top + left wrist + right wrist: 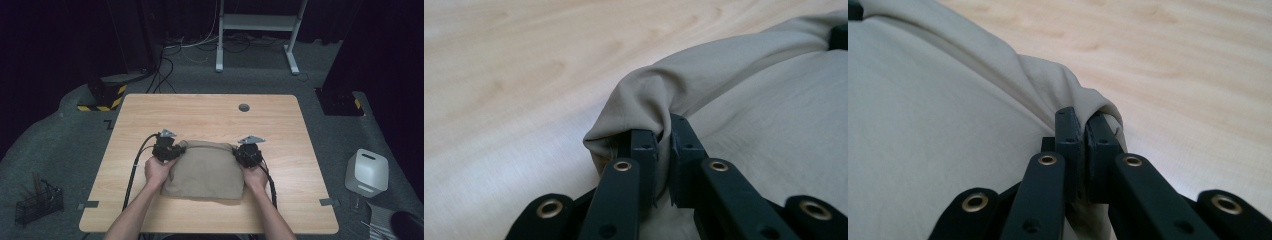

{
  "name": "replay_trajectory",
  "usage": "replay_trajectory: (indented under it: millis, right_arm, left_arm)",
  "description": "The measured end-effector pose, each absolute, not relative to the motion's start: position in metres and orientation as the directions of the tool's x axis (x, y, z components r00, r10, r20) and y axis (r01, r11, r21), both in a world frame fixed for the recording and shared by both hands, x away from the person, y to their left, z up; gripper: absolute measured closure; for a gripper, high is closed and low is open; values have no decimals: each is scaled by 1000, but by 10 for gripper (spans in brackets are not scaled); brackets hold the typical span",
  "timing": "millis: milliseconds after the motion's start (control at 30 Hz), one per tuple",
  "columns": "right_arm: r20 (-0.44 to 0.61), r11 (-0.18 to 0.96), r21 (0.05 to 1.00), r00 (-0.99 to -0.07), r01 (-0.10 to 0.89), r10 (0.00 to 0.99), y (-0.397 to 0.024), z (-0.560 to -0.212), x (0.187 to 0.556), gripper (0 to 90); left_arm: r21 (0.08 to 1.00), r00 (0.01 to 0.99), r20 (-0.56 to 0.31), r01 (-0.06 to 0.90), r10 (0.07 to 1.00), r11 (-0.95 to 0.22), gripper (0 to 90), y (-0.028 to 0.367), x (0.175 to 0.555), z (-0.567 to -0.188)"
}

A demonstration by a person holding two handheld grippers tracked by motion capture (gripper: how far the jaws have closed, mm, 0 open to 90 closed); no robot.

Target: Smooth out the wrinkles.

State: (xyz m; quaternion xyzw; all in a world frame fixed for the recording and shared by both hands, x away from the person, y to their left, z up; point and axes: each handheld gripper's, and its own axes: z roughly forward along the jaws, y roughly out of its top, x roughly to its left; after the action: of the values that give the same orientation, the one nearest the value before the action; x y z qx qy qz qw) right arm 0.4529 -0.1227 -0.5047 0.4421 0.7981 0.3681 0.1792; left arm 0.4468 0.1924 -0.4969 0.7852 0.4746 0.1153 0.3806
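- The wooden table (210,110) takes up most of the floor space, pale and bare along its far half, with a small round grommet (244,107) set into it near the back edge.
- On the near half, roughly centred, lies the beige cloth (205,172), folded into a soft, squarish pad with its far edge bunched into a rolled ridge.
- It looks light and limp to me (no stiffness at all in those folds), so I'd expect it to sag and drape wherever it is not supported, and thin layers could slip apart if only the top one is caught.
- The sensible places to hold it are the two far corners, where the fabric is already gathered thick enough for the pads to bite.
- The left gripper (663,145) is doing just that: its jaws are pressed together on a puckered wad of the cloth's far left corner, the fabric wrapping up and over the tips.
- The right gripper (1088,135) mirrors it at the far right corner, jaws pinched tight on a similar twist of cloth.
- Both hands rest low beside the pad, one at each side edge, seen from the high view.
- Off the table, a white box-like unit (367,172) sits on the floor to the right, and a dark wire basket (39,202) to the left.
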Motion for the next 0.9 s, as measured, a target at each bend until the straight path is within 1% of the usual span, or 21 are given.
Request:
replay_trajectory:
  millis: [100, 133, 200, 367, 467, 533, 600, 700, 800, 833, 900]
  right_arm:
    - [46, 350, 744, -566, 569, 823, -127, -505, 434, 867]
    - [50, 351, 743, -570, 570, 820, -128, -505, 430, 867]
    - [90, 328, 737, -567, 591, 819, -131, -503, 424, 866]
    - [74, 324, 744, -554, 585, 829, -128, -495, 432, 864]
    - [80, 327, 731, -552, 598, 830, -128, -500, 440, 864]
    - [81, 332, 722, -551, 607, 831, -127, -505, 443, 863]
    - [71, 343, 718, -553, 606, 830, -127, -506, 443, 859]
    - [60, 342, 713, -539, 612, 840, -129, -506, 444, 832]
    - [65, 331, 716, -531, 614, 845, -134, -506, 445, 812]
    - [57, 334, 717, -529, 612, 847, -134, -505, 445, 802]
    - [40, 337, 718, -520, 608, 853, -133, -503, 443, 746]
  left_arm:
    - [711, 540, -199, 654, 818, -258, 838, 194, 427, -498]
    - [710, 543, -218, 659, 811, -250, 838, 195, 420, -499]
    - [711, 549, -216, 655, 807, -256, 838, 196, 413, -498]
    - [708, 537, -213, 661, 816, -250, 836, 196, 421, -500]
    - [711, 543, -201, 653, 815, -260, 835, 196, 424, -503]
    - [710, 542, -216, 658, 812, -251, 834, 198, 425, -504]
    - [711, 542, -213, 657, 813, -251, 830, 198, 426, -504]
    - [711, 531, -208, 659, 822, -245, 818, 198, 427, -503]
    - [714, 517, -202, 659, 832, -236, 780, 198, 427, -501]
    - [715, 507, -196, 660, 839, -232, 755, 198, 428, -500]
    - [716, 472, -192, 667, 860, -206, 658, 201, 428, -496]
